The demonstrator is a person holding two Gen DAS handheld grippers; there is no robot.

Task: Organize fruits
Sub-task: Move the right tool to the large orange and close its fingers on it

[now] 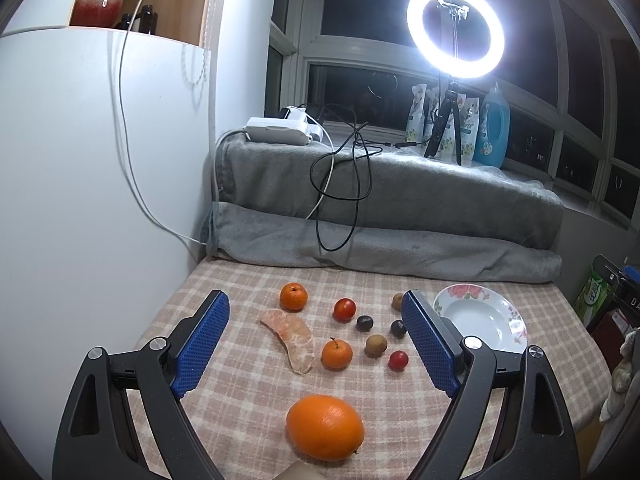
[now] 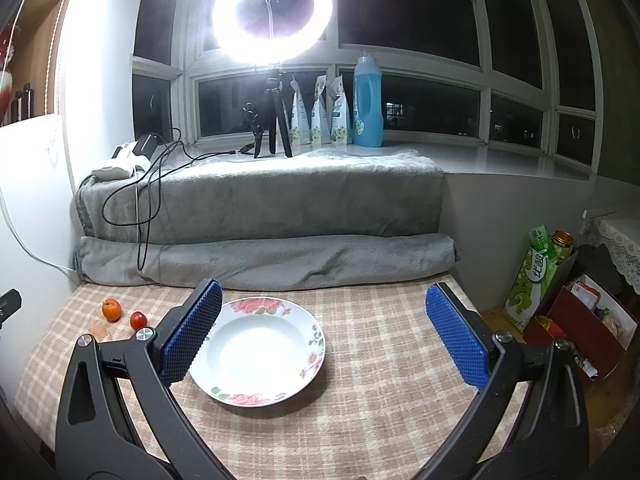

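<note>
Left hand-held gripper (image 1: pixel 316 336), jaws spread wide and holding nothing, poised above the counter (image 1: pixel 240 392), which is covered in a beige checked cloth. Loose fruit lies across the middle of the counter: a large orange (image 1: pixel 325 427) nearest the front edge; behind it a peeled citrus segment (image 1: pixel 291 339) beside a small stemmed tangerine (image 1: pixel 337 354); a second tangerine (image 1: pixel 293 296) closer to the rear edge. To the right of these sit a red round fruit (image 1: pixel 344 309), two dark plums (image 1: pixel 364 323) (image 1: pixel 398 328), a brown kiwi (image 1: pixel 376 345), a smaller red fruit (image 1: pixel 398 360), and another brown fruit (image 1: pixel 397 301) partly hidden behind the right finger. None of the fruit touches another, except that the segment lies just beside the stemmed tangerine. A white floral plate (image 1: pixel 516 320) rests empty near the right rear corner of the counter, apart from all fruit. Right hand-held gripper (image 2: pixel 323 336), likewise fully open and empty, faces this plate (image 2: pixel 316 344); its left finger overlaps the plate's left rim in view. A grey folded blanket (image 1: pixel 400 200) borders the rear edge, with a lit ring light (image 1: pixel 455 30) on the sill behind it.
</note>
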